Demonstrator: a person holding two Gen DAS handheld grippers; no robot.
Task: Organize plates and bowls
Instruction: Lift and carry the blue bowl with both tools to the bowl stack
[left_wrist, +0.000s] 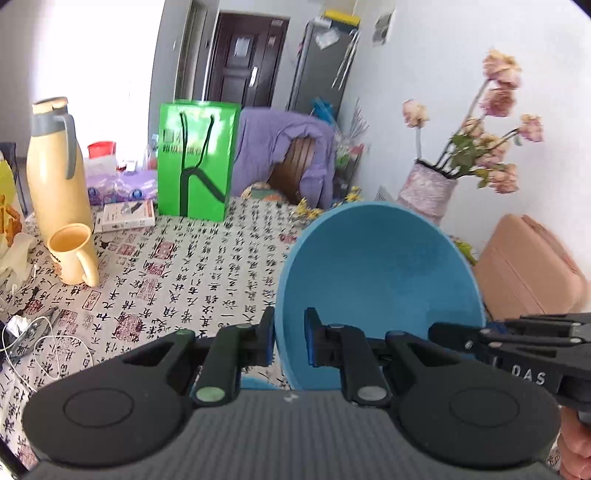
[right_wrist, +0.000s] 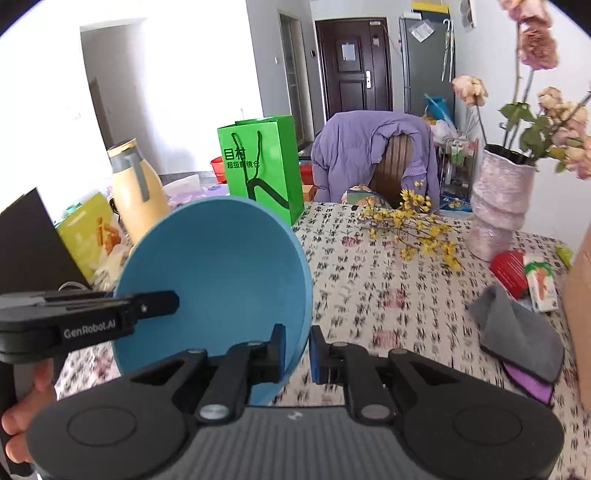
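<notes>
A blue bowl (left_wrist: 384, 266) hangs tilted above the patterned tablecloth (left_wrist: 177, 266), held from both sides. My left gripper (left_wrist: 291, 341) is shut on the bowl's left rim, one pad outside the wall and one inside. In the right wrist view the same bowl (right_wrist: 221, 266) has its right rim between the pads of my right gripper (right_wrist: 297, 350), which is shut on it. Each view also shows the other tool: the right gripper's fingers (left_wrist: 461, 336) reach the bowl's far edge, and the left gripper's fingers (right_wrist: 162, 302) lie across its inside. A hand (right_wrist: 22, 417) holds the left tool.
A yellow jug (left_wrist: 55, 177), a yellow mug (left_wrist: 74, 254) and a green paper bag (left_wrist: 195, 158) stand at the back left. A pink vase (right_wrist: 498, 206), yellow sprigs (right_wrist: 417, 229), a red pack (right_wrist: 509, 269) and a grey cloth (right_wrist: 517, 332) lie to the right. A chair with a purple jacket (right_wrist: 369, 147) stands behind.
</notes>
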